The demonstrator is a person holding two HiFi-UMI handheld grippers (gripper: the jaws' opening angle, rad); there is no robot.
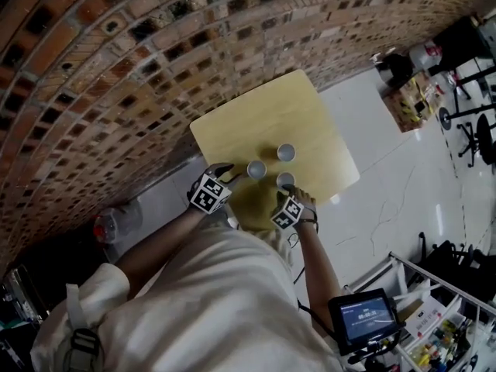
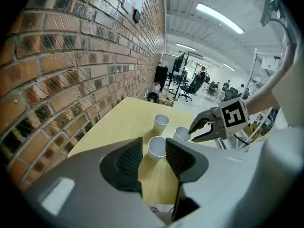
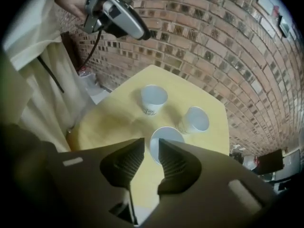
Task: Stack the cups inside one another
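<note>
Three white paper cups stand open side up on the yellow bench [image 1: 256, 115], none nested yet. I'm using the far cup [image 1: 286, 153] as the marker, since nothing's near touching it. The left cup [image 1: 256, 169] sits just beside it toward the person's left, and the right cup [image 1: 285, 180] sits just beside it on the person's side. All three are close together but apart.

The left tongs [image 2: 154, 145] are spread, with the left cup right at the gap between the tips, though I can't see the pads pressing on it. The right tongs [image 3: 151, 141] point steeply down, nearer the person than the far cup. The jaws leave a narrow slot with the right cup's rim lined up behind it, not pinched as far as I can see. A brick wall [image 1: 101, 68] runs along the far cup's left.
</note>
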